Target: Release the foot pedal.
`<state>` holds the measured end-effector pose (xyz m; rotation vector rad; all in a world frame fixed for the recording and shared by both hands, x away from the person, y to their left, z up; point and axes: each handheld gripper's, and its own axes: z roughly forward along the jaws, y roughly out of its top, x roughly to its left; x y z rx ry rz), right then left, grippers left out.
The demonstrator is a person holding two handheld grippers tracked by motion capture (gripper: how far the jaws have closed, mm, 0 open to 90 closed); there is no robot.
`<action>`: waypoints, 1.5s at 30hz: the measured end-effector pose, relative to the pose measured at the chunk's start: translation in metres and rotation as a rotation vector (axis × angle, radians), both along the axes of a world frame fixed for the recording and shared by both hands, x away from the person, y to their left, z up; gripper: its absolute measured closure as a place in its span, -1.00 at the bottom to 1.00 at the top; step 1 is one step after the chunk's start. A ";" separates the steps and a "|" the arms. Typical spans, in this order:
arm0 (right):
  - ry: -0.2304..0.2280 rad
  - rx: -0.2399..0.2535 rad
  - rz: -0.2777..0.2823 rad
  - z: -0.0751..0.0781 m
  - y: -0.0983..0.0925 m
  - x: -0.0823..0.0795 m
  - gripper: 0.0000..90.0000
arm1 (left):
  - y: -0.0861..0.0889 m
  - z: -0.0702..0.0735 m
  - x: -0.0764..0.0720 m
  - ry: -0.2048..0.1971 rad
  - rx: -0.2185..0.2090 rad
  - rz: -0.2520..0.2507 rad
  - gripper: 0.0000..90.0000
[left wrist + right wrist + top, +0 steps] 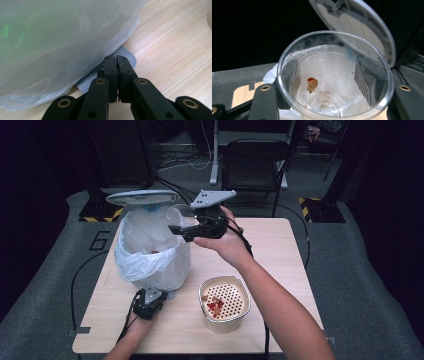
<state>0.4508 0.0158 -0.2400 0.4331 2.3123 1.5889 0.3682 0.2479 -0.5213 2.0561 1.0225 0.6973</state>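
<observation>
1. Step in hand, as a judgement: emptying a clear plastic cup (181, 215) into the lined bin (152, 251). The right hand-held gripper (192, 227) is clamped on the cup's wall and holds it tipped on its side over the bin's mouth, above the table (280, 255).
2. The left hand-held gripper (116, 65) has its jaws pressed together with nothing visible between them. Its tips rest on the grey ribbed pedal (126, 53) at the bin's foot. The bin's lid (142, 197) stands up, so the pedal is likely being held down.
3. In the right gripper view a red-and-pale scrap (312, 84) sticks to the cup's (334, 75) inner wall near the base. The cup is not yet empty.
4. Next move likely calls for more tilt or a shake to drop the scrap into the white bag (131, 262), with the pedal kept down so the lid stays clear.
5. A cream container with a perforated insert (224, 302) sits near the table's front edge, red bits on the insert. It is well apart from the cup.
6. Hard to tell:
   - The bin's contents are mostly hidden by the bag; a small dark-red speck shows inside.
   - The right jaw pads are hidden behind the cup, so the exact contact points are unclear.
   - Whether the left tips press the pedal or merely touch it cannot be told.
   - The room behind is dark.
</observation>
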 end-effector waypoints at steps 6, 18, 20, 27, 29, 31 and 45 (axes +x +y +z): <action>0.008 -0.003 0.009 -0.004 0.019 0.007 -0.20 | 0.000 0.001 0.000 0.008 0.006 -0.002 0.93; 0.038 -0.027 0.000 -0.019 0.054 0.021 -0.25 | 0.000 0.001 0.000 -0.001 0.019 -0.005 0.93; 0.033 -0.035 -0.001 -0.021 0.058 0.023 -0.25 | 0.000 0.001 0.000 0.003 0.011 -0.005 0.93; 0.055 -0.029 -0.006 -0.027 0.071 0.025 -0.28 | 0.000 0.001 -0.001 -0.003 0.024 -0.005 0.93; 0.040 -0.014 -0.022 -0.030 0.076 0.024 -0.41 | 0.000 0.001 -0.001 -0.001 0.022 -0.006 0.93; 0.031 -0.005 -0.049 -0.033 0.081 0.023 -0.68 | 0.000 0.001 -0.001 0.000 0.015 -0.004 0.93; 0.105 0.082 -0.106 -0.044 0.043 0.013 -0.95 | 0.000 0.000 -0.001 -0.006 0.007 0.002 0.90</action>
